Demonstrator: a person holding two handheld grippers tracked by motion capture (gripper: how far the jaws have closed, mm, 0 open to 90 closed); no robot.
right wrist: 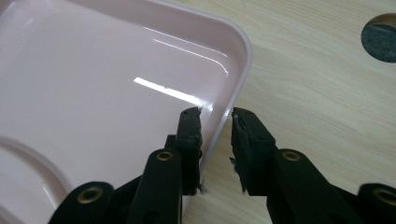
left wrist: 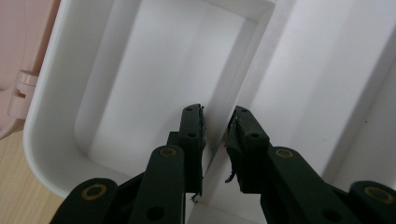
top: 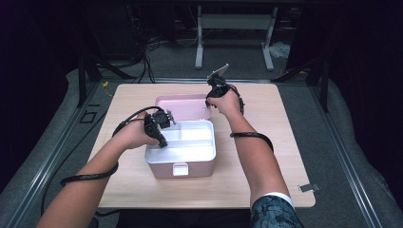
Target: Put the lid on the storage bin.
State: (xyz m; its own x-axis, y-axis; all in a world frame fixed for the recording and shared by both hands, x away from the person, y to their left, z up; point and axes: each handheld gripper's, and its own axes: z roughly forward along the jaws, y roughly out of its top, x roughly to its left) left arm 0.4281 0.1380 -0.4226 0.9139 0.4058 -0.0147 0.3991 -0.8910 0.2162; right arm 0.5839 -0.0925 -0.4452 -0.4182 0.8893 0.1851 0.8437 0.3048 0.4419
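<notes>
The box (top: 180, 156) is set near the middle of the desk (top: 266, 185), with its lid (top: 183, 105) laid open flat behind it. The left gripper (left wrist: 217, 140) is placed astride the divider (left wrist: 243, 93) inside the box. The right gripper (right wrist: 215, 140) is placed astride the lid's rim (right wrist: 233, 79), at its right edge.

A light wooden table (top: 266, 180) with rounded corners stands on grey carpeted floor (top: 342, 128). A pink box (top: 180, 167) with a white compartmented inside sits directly on the table, a little left of the middle and toward the near side. Its pink lid (top: 183, 105) lies open and flat on the tabletop just behind it, on the far side. The right gripper view shows a round hole (right wrist: 380, 35) through the wood near the lid's corner. A small metal clip (top: 309, 187) juts from the near right edge.
</notes>
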